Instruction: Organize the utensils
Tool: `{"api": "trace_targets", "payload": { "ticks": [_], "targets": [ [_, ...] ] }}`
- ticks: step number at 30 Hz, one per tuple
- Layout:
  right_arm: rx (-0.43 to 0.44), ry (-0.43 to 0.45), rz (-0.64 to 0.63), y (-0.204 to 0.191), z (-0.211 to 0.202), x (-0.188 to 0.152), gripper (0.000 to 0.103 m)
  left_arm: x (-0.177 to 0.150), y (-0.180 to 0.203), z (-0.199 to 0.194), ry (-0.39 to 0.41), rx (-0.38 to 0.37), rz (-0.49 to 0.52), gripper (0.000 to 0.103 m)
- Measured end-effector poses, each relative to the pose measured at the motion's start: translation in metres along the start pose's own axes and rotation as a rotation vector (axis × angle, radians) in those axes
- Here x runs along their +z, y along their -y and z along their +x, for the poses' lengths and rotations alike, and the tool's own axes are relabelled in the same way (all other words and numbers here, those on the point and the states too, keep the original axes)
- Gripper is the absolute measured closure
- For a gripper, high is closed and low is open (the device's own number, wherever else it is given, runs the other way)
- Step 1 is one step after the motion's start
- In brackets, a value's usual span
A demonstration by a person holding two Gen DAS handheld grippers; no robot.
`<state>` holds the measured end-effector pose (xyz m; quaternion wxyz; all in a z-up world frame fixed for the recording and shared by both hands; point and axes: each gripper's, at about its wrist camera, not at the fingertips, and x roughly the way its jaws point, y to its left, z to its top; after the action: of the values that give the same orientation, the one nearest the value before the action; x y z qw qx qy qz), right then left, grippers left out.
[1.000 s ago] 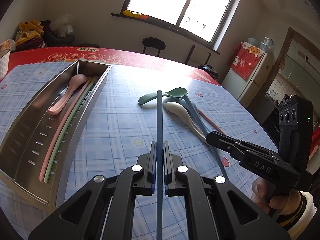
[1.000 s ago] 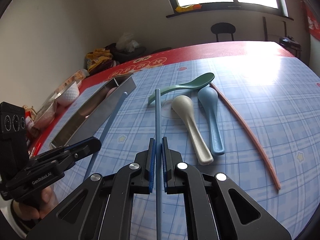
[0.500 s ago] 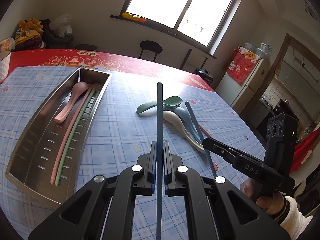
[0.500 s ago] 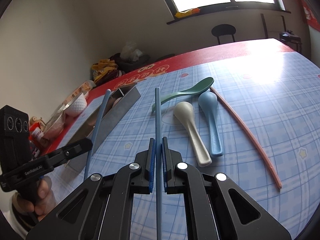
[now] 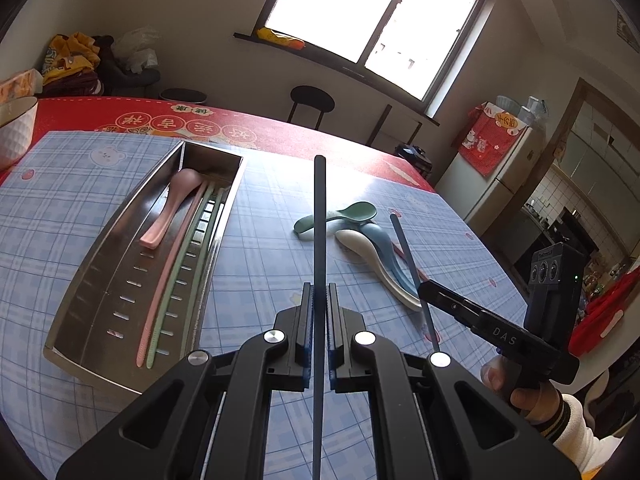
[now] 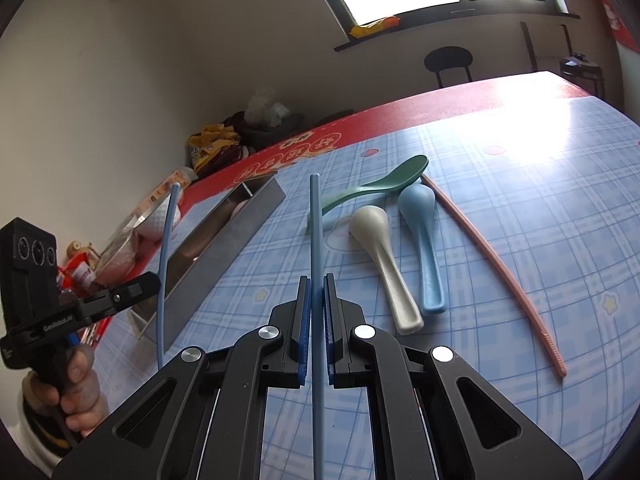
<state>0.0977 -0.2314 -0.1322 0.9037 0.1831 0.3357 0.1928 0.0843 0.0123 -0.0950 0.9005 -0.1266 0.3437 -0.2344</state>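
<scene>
left gripper (image 5: 319, 312) clamped on a blue chopstick (image 5: 319, 216) pointing to 12 o'clock, right gripper (image 6: 316, 308) pinching its twin (image 6: 316, 232), steel tray (image 5: 100, 280) at 10 o'clock holding a pink spoon (image 5: 172, 208) and what looked like chopsticks, loose spoons (image 6: 400, 248) at 1 o'clock on the table (image 6: 520, 240)

A black stool (image 5: 312, 101) below the window (image 5: 372, 20); perhaps a fridge (image 5: 494, 172) beyond.

- Left wrist camera sits close behind its gripper, angled down across the table toward the metal tray (image 5: 120, 280).
- Right wrist camera looks likewise from the opposite side.
- Both 2 views share the tray and spoons (image 6: 394, 236).
</scene>
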Motion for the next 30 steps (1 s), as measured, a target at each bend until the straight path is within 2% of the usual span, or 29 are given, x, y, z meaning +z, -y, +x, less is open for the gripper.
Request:
{"api": "trace_targets", "payload": {
  "ticks": [9,17,21,30],
  "targets": [
    [0.007,0.000,0.005,0.000,-0.001,0.000,0.097,0.017,-0.009,-0.032,0.028,-0.016,-0.004,0.097],
    [0.008,0.002,0.011,0.001,0.000,0.000,0.097,0.056,-0.023,-0.050,0.030,0.058,0.057,0.097],
    [0.006,0.004,0.014,0.002,-0.001,0.000,0.097,0.077,-0.028,-0.042,0.014,0.118,0.111,0.097],
    [0.002,0.001,0.021,0.003,0.000,0.000,0.097,0.096,-0.040,-0.007,-0.037,0.168,0.159,0.097]
  ]
}}
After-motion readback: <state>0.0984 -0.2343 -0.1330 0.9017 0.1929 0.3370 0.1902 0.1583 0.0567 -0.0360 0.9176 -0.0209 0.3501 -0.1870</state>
